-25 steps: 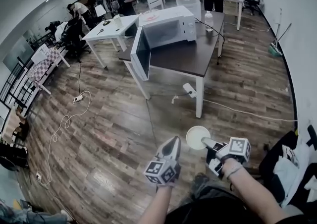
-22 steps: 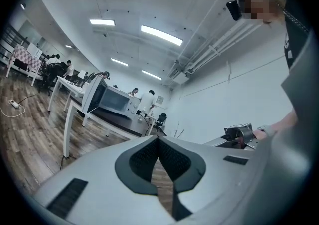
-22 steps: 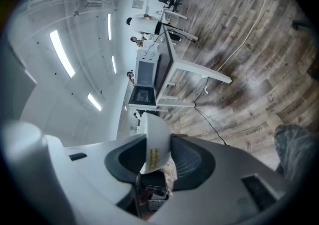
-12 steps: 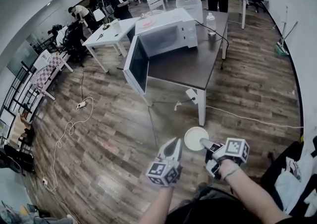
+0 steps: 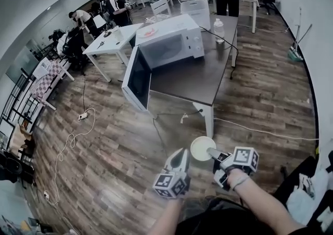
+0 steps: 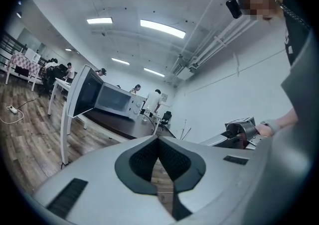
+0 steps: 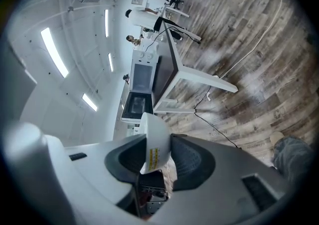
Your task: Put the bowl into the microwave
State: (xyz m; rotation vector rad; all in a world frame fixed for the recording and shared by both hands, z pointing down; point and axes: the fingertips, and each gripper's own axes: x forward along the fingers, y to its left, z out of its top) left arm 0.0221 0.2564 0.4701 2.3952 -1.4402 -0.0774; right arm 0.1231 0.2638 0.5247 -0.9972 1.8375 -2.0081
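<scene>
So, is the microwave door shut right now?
No, the microwave has its door swung wide open past the table edge in the head view.

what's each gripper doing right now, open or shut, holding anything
Left gripper: shut, nothing between its jaws.
Right gripper: shut on the white bowl, gripped at its edge.
</scene>
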